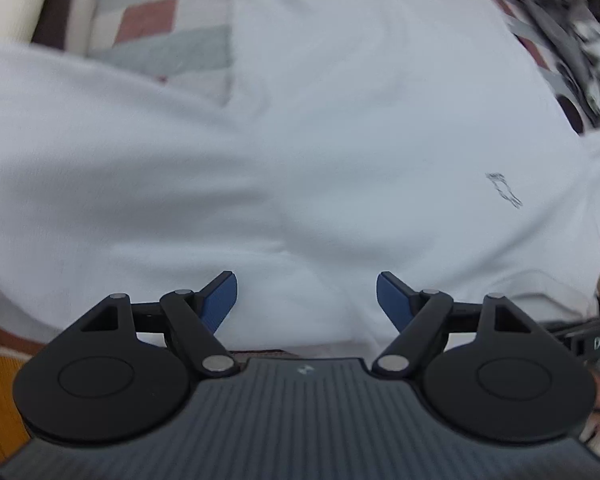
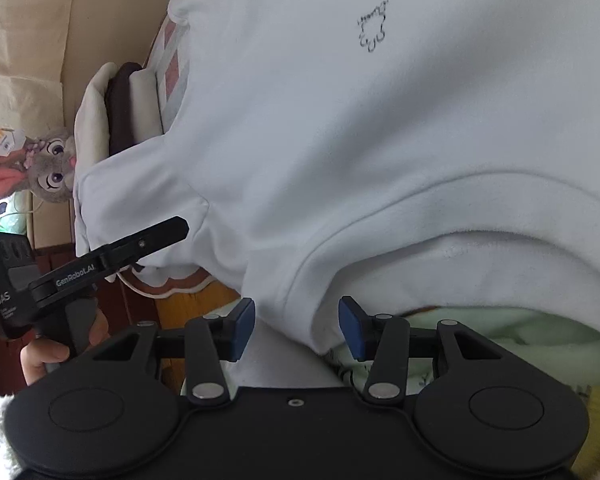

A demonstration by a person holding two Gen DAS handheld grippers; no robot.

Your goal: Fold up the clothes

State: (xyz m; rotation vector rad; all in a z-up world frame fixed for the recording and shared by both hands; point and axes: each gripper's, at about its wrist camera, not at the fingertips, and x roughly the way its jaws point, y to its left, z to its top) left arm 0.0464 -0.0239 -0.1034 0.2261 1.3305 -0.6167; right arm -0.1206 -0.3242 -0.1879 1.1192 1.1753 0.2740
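filling most of both wrist views, a pale white sweatshirt (image 1: 300,140) lies spread over a striped bedcover (image 1: 160,20) of grey, pink and cream bands. a small dark line-drawn emblem (image 1: 504,190) sits on its chest, toward the right in the left wrist view and toward the far middle in the right wrist view. the left gripper (image 1: 306,300) hovers at the near edge of the garment with its blue pads (image 1: 220,300) spread wide and nothing between them. the right gripper (image 2: 296,328) is at the ribbed neckline (image 2: 420,216), its fingers parted to a middling gap; cloth from the collar edge lies between them, but the pads do not press on it. in the right wrist view the left gripper appears at the left, held in a bare hand (image 2: 44,356). far left, a grey plush rabbit (image 2: 44,168) rests near a stack of folded cream and brown clothes (image 2: 120,108). light green fabric (image 2: 500,332) shows beneath the collar, near right.
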